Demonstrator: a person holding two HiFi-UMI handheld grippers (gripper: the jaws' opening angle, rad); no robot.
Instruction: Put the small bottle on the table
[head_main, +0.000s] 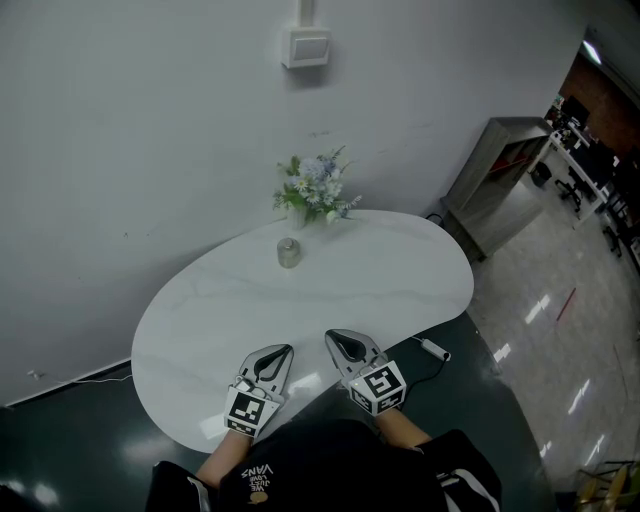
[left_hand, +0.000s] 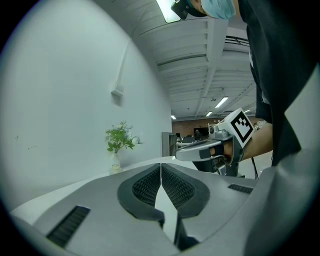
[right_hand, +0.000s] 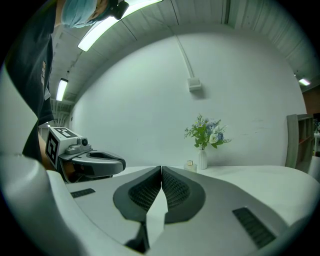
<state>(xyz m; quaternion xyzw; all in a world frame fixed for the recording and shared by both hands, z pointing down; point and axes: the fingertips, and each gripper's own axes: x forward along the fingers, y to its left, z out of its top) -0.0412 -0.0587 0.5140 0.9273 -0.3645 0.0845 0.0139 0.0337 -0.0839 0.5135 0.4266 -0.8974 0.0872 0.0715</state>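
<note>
**Status: grippers**
- L gripper (head_main: 283, 350): hovering over the near edge of the white oval table (head_main: 400, 285), tips pointing toward the wall. In the left gripper view the jaws are meeting at the tips w/ nothing between the ribbed pads (left_hand: 147, 186).
- R gripper (head_main: 333, 338): hovering just beside the L one, tips angling slightly toward it. In the right gripper view the jaws are likewise pressing together, and the pads (right_hand: 176, 190) are gripping nothing.
- The two grippers are sitting side by side w/o touching. Each is showing in the other's cam.

**Status: task item**
- Small bottle (head_main: 289, 252): standing upright on the table, far side, well apart from both grippers. It looks like clear glass w/ a pale cap.
- It is sitting just in front of the white vase of flowers (head_main: 312, 195), near it but not touching.
- In the right gripper view it is appearing just left of the vase base.

**Surroundings**
- White wall box (head_main: 306, 45): hanging above the vase.
- Grey cabinet (head_main: 500, 170): standing by the wall, right of the table.
- Small white adapter w/ cable (head_main: 434, 349): lying on the dark floor near the table's right edge.
</note>
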